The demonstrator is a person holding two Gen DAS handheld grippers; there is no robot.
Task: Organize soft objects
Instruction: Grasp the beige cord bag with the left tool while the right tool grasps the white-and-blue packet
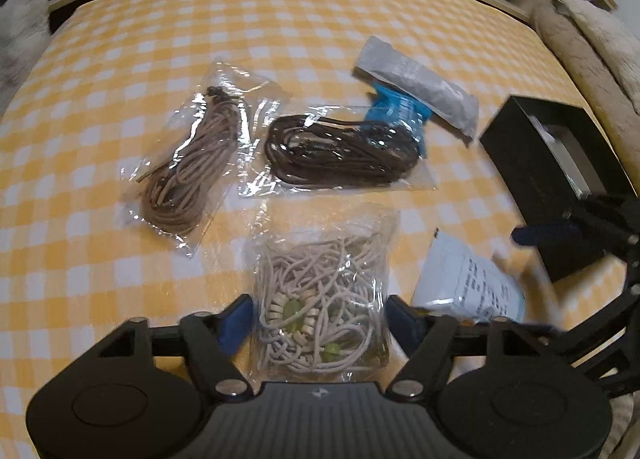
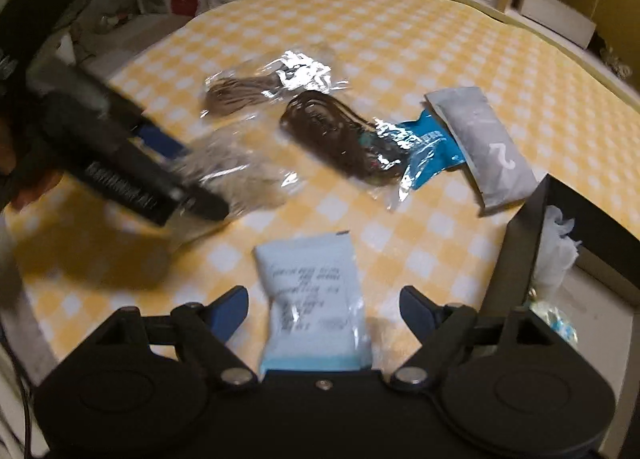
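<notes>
My left gripper (image 1: 320,323) is open, its jaws on either side of a clear bag of white cord with beads (image 1: 324,299) lying on the yellow checked cloth (image 1: 100,259). My right gripper (image 2: 324,313) is open around a white packet with printed text (image 2: 312,299), which also shows in the left wrist view (image 1: 468,279). Farther off lie a bag of tan cord (image 1: 188,163), a bag of dark brown cord (image 1: 340,151), a blue packet (image 1: 400,111) and a grey pouch (image 1: 420,83). The left gripper shows blurred in the right wrist view (image 2: 120,163).
A black open box (image 1: 552,167) stands at the right of the table; in the right wrist view its wall (image 2: 516,259) rises beside my right finger, with white crumpled material inside. Shelves with clutter run behind the table. A beige cushion (image 1: 580,51) lies at the far right.
</notes>
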